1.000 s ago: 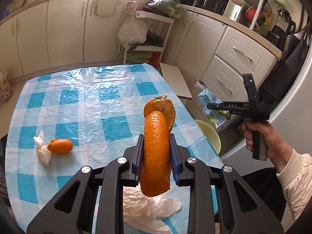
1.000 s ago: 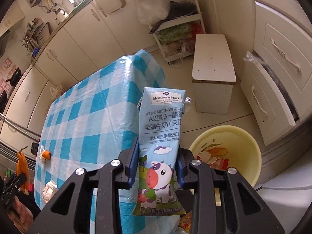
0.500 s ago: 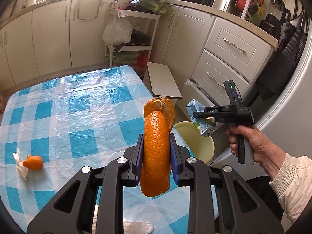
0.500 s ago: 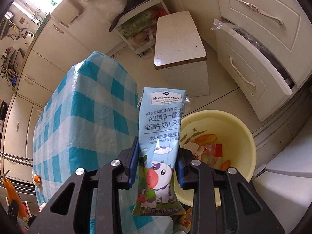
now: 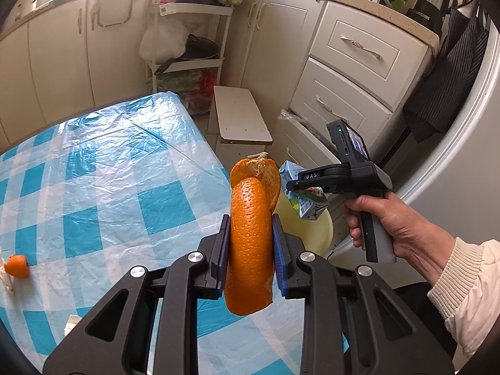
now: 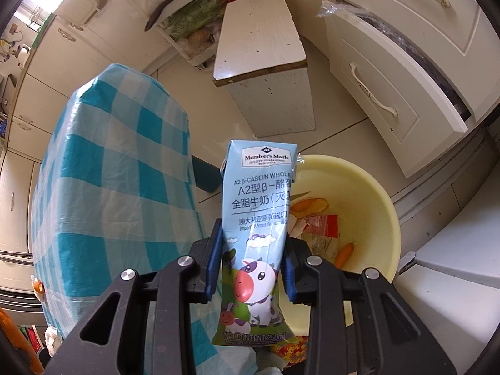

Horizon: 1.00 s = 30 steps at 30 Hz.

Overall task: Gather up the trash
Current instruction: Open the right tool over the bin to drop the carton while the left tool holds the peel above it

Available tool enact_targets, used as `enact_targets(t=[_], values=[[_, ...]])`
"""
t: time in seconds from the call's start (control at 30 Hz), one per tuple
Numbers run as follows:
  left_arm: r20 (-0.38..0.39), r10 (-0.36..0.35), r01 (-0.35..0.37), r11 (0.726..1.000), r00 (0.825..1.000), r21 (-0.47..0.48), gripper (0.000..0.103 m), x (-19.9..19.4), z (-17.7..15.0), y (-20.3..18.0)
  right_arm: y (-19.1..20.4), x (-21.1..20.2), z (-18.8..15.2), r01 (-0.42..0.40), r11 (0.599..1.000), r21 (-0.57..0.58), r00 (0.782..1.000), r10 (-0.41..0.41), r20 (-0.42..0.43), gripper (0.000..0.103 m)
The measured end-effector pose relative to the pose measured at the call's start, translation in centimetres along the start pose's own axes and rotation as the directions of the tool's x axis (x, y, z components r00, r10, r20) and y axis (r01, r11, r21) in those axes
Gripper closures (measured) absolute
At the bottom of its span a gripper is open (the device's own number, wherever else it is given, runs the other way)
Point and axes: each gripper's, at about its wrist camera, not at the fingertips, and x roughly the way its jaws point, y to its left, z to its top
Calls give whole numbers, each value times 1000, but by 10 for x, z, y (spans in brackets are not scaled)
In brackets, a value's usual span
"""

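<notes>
My left gripper (image 5: 250,247) is clamped on a curl of orange peel (image 5: 250,243), held upright above the table (image 5: 103,181) edge nearest the yellow bucket (image 6: 372,206). My right gripper (image 6: 253,262) squeezes a flattened milk carton (image 6: 257,237) — cow print toward the camera — poised just above the bucket's rim on the table side. Inside the bucket lie peel scraps and a red wrapper (details too small to tell). Well away from the bucket, at the table's far left, sits a small peel piece (image 5: 17,265) against a white tissue (image 5: 4,278).
</notes>
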Motion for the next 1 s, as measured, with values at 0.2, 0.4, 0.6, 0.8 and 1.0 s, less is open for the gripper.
enact_targets(t=[0.2,0.4,0.6,0.8,1.0], values=[[-15,-3,3,1000,1000,-2,79,9,1,-2,-9,6,3,-6,999,31,1000,6,-19,68],[-26,-17,17,1000,1000,1,79,19,3,-10,-23,-4,8,-24,993,114,1000,22,20,51],[-57,-53,54,998,997,12,80,40,7,-27,-19,-48,15,-100,987,130,978,73,194,44],[-108,-93,92,996,990,-9,79,84,18,-52,0,-94,19,-114,992,46,923,89,374,39],[-153,-124,121,992,980,-27,79,133,35,-85,-1,-114,19,-98,995,22,879,76,470,39]])
